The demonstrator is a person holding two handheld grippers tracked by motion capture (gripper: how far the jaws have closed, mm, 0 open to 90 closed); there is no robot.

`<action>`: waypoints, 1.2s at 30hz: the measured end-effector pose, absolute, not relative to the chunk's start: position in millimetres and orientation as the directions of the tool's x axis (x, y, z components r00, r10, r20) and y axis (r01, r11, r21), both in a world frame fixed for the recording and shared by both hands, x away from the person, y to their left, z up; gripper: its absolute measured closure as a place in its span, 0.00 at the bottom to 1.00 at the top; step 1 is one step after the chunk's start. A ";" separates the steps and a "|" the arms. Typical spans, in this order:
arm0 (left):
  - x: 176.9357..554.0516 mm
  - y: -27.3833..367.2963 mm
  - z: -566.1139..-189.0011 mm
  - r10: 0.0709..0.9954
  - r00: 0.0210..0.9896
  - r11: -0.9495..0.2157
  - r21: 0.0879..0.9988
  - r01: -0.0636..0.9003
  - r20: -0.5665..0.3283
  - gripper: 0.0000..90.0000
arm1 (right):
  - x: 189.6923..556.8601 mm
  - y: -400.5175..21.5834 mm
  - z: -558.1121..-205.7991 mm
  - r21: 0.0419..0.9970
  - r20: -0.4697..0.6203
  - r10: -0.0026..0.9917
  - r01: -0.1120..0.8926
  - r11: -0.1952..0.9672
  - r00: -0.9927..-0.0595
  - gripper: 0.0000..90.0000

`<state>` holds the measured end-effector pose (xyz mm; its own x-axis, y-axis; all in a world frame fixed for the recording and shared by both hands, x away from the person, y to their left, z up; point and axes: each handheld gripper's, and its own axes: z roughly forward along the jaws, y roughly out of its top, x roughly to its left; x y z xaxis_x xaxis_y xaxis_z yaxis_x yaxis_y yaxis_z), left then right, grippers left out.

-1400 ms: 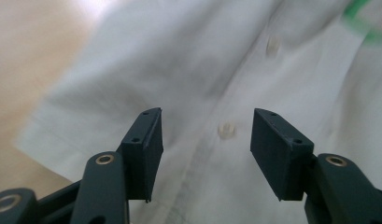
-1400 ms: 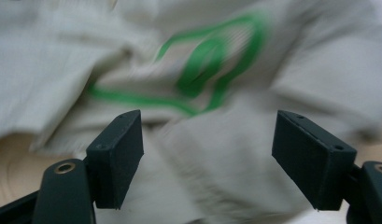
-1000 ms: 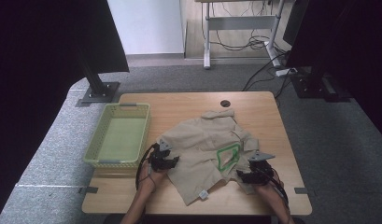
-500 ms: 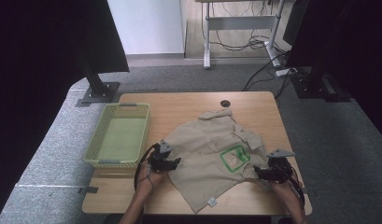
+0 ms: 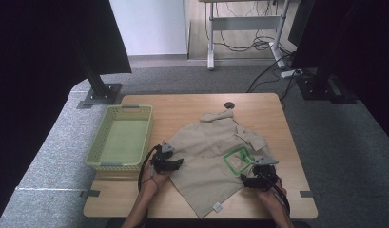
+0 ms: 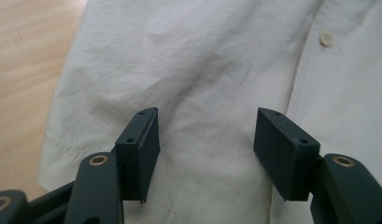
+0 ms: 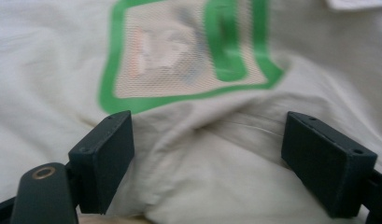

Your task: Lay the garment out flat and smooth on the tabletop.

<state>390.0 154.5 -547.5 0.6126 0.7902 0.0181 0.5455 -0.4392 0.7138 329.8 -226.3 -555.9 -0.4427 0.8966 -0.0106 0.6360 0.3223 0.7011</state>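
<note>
While the beige shirt (image 5: 216, 156) lies spread across the middle of the table (image 5: 182, 107), its mesh patch with the green border (image 5: 237, 159) now lies flat and faces up, where a second ago it stood folded on edge. The left gripper (image 5: 175, 164) rests at the shirt's left edge, jaws parted over flat cloth near a button (image 6: 325, 38), gripping nothing. The right gripper (image 5: 249, 180) sits at the right edge below the patch; its jaws have just been opening, and a rumpled fold lies between them, apparently unpinched, though the view is blurred. A green basket (image 5: 121, 140) stands left of the shirt.
</note>
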 end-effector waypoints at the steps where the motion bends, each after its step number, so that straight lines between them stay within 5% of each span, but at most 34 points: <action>1: 385.9 154.4 -547.1 0.790 0.613 -0.442 0.710 0.548 0.018 0.45 | 332.9 -230.3 -556.1 0.701 -0.006 0.899 0.639 0.316 -0.438 0.19; 11: 352.4 139.9 -538.7 0.712 0.703 -0.524 0.658 0.540 -0.010 0.47 | 358.2 -263.2 -554.8 0.689 0.004 0.930 0.675 0.265 -0.369 0.17; 14: 368.3 144.5 -524.2 0.718 0.693 -0.456 0.713 0.532 -0.058 0.45 | 352.4 -263.2 -544.0 0.715 -0.013 0.933 0.649 0.259 -0.358 0.17; 21: 418.7 137.3 -544.7 0.762 0.648 -0.475 0.692 0.543 0.014 0.43 | 337.7 -213.4 -542.6 0.740 0.024 0.850 0.581 0.339 -0.526 0.15; 36: 346.9 132.9 -542.5 0.729 0.685 -0.523 0.663 0.535 0.022 0.46 | 353.2 -247.4 -558.7 0.713 0.009 0.886 0.625 0.319 -0.463 0.14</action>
<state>346.9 132.9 -542.5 0.6846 0.7286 0.0224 0.5350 -0.5231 0.6634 353.2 -247.4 -558.7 -0.4631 0.8863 0.0089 0.6246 0.3192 0.7127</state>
